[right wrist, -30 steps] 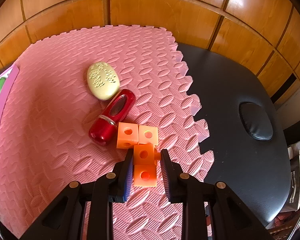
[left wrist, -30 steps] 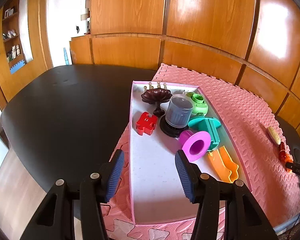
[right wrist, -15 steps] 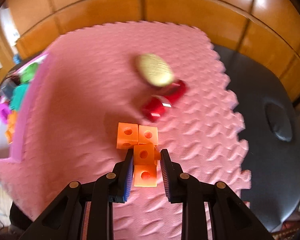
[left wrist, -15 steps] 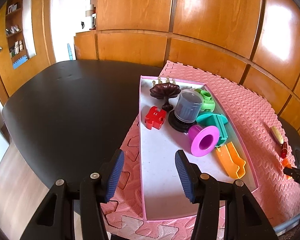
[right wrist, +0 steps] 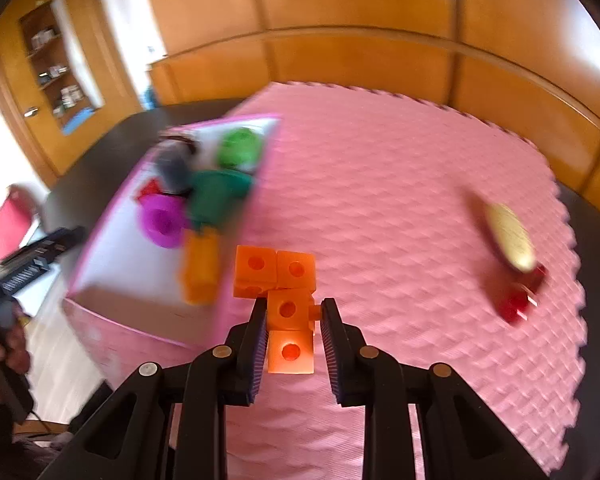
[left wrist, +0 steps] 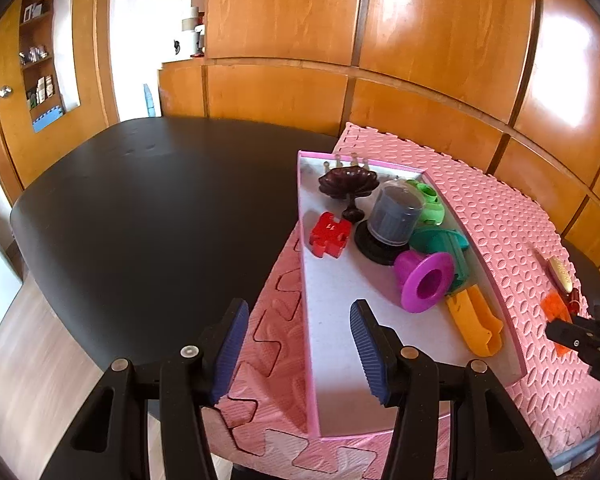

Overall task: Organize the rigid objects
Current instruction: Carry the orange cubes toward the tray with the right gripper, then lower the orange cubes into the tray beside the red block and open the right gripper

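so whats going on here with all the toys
A person is tidying toys with a handheld claw in each hand. The right claw is shut on an orange block piece made of linked cubes, held up above the pink foam mat. The view is blurred, so it looks to be mid-swing. The left claw is open and empty, poised near the end of the pink tray, which already holds a purple funnel-shaped toy, a red puzzle piece and others. A gold oval and a red case lie on the mat.
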A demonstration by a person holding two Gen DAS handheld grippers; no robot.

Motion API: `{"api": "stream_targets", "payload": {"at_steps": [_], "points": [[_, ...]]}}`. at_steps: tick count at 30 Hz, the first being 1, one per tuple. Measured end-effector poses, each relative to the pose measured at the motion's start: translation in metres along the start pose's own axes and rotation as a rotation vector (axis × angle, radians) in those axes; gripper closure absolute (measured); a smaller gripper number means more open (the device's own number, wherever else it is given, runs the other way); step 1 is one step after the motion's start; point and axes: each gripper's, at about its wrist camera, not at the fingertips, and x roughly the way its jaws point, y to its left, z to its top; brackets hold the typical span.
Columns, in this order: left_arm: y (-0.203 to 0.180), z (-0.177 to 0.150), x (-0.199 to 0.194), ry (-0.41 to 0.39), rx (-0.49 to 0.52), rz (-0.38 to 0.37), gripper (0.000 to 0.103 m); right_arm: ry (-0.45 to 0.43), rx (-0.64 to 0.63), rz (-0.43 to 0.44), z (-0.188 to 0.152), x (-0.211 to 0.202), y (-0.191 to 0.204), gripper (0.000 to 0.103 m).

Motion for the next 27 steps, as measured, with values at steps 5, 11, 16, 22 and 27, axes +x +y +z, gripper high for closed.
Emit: {"api": "stream_targets", "payload": {"at_steps": [5, 11, 16, 22, 27], "points": [[0.01, -0.002, 0.001, 0.005, -0.015, 0.015, 0.049, -0.002, -0.077, 0.068, 0.016, 0.012, 0.042, 0.078], [0.029, -0.001, 0.002, 0.002, -0.054, 0.045, 0.049, 0.005, -0.143, 0.138, 0.031, 0.03, 0.084, 0.078], [0.052, 0.001, 0.001, -0.003, -0.111, 0.08, 0.049, 0.013, -0.157, 0.175, 0.042, 0.049, 0.107, 0.078], [0.07, 0.001, 0.002, -0.004, -0.15, 0.101, 0.049, 0.038, -0.16, 0.19, 0.055, 0.078, 0.133, 0.078], [0.069, -0.001, 0.005, 0.005, -0.15, 0.103, 0.049, 0.056, -0.187, 0.111, 0.063, 0.115, 0.144, 0.078]]}}
